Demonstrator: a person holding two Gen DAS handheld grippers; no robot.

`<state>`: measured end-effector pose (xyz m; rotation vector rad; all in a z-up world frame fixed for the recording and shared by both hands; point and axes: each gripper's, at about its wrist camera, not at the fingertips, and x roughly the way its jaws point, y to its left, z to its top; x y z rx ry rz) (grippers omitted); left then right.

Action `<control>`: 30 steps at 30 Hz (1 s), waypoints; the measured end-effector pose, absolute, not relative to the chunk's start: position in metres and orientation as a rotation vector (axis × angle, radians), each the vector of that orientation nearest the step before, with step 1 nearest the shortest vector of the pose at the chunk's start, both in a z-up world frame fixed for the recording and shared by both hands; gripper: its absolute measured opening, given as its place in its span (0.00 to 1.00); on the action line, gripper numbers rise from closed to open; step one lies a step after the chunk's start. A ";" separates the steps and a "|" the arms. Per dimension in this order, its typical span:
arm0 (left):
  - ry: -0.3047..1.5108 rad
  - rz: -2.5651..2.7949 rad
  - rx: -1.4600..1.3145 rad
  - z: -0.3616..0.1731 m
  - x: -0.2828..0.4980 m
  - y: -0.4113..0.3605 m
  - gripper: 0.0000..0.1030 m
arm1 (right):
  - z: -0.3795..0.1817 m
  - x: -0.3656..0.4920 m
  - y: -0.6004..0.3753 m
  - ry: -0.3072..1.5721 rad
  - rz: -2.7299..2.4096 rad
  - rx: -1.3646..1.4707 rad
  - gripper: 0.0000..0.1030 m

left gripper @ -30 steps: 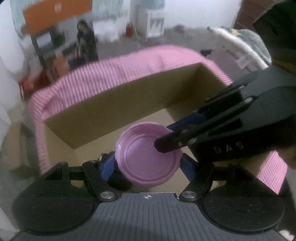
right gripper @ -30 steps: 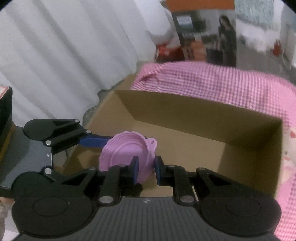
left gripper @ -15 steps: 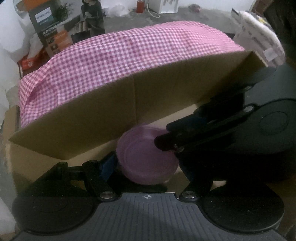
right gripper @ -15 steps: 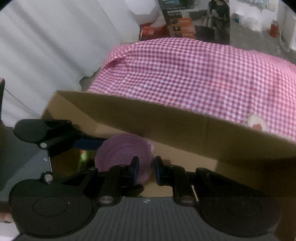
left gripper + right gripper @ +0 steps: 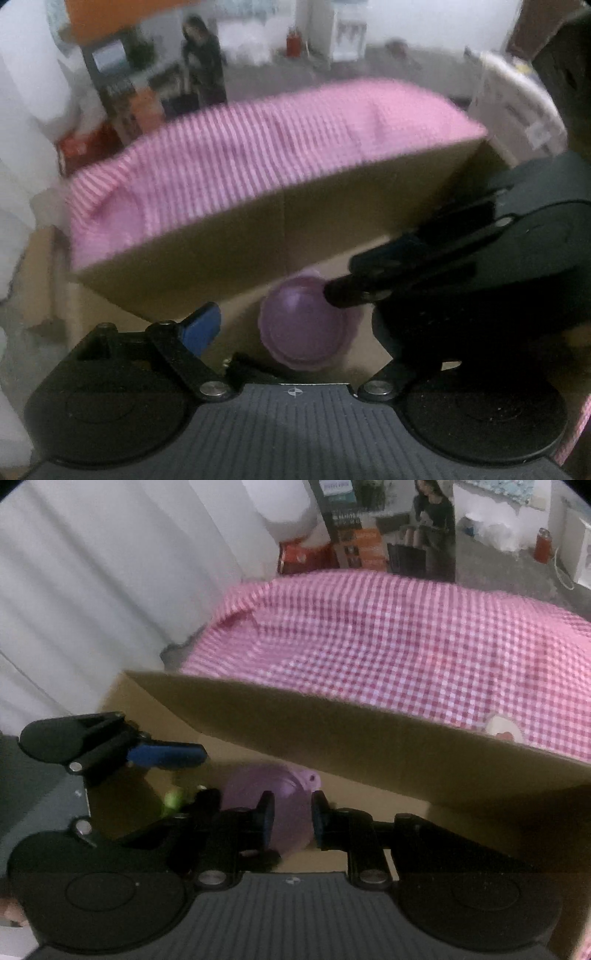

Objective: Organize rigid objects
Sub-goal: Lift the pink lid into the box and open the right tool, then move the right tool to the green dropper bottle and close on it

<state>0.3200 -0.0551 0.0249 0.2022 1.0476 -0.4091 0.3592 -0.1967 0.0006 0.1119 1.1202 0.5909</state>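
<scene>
Left gripper (image 5: pixel 295 325): your fingers are spreading wide, clear of the purple lid (image 5: pixel 306 328).
Right gripper (image 5: pixel 290 819): your fingers are opening narrowly around the lid's edge; contact unclear.
Lid: low inside the cardboard box (image 5: pixel 332 731).

Beyond the box you see a pink-and-white checked cloth (image 5: pixel 388 638) spread over the surface behind it. To your left hangs a white curtain (image 5: pixel 110 572). Farther back stand stacked orange and red cartons (image 5: pixel 332 550), a poster showing a person in dark clothes (image 5: pixel 434 520), and a small red canister (image 5: pixel 543 544) on the grey floor (image 5: pixel 491 568).
</scene>
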 end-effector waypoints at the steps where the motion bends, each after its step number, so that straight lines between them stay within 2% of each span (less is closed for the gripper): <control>1: 1.024 -0.416 0.195 0.033 0.313 -0.053 0.88 | 0.009 0.354 -0.201 1.103 0.598 0.123 0.30; 3: 0.965 -0.429 0.169 0.056 0.293 -0.047 0.90 | 0.028 0.340 -0.211 1.047 0.609 0.143 0.51; 7: 0.866 -0.459 0.103 0.097 0.255 -0.031 0.95 | 0.076 0.292 -0.238 0.908 0.652 0.187 0.56; 10: 0.785 -0.462 0.026 0.125 0.217 -0.014 0.98 | 0.107 0.247 -0.263 0.808 0.686 0.246 0.67; 13: 0.737 -0.481 -0.025 0.139 0.182 -0.002 1.00 | 0.133 0.195 -0.282 0.694 0.685 0.228 0.85; 14: 0.730 -0.483 -0.031 0.140 0.172 0.000 1.00 | 0.139 0.180 -0.285 0.666 0.673 0.210 0.98; 16: 0.720 -0.491 -0.041 0.138 0.150 0.004 1.00 | 0.144 0.148 -0.287 0.618 0.649 0.157 1.00; 19: 0.729 -0.491 -0.030 0.127 0.122 0.003 1.00 | 0.138 0.113 -0.279 0.642 0.591 0.034 1.00; 30: 0.814 -0.509 -0.155 0.028 0.069 -0.014 1.00 | 0.090 0.060 -0.244 0.692 0.346 -0.228 1.00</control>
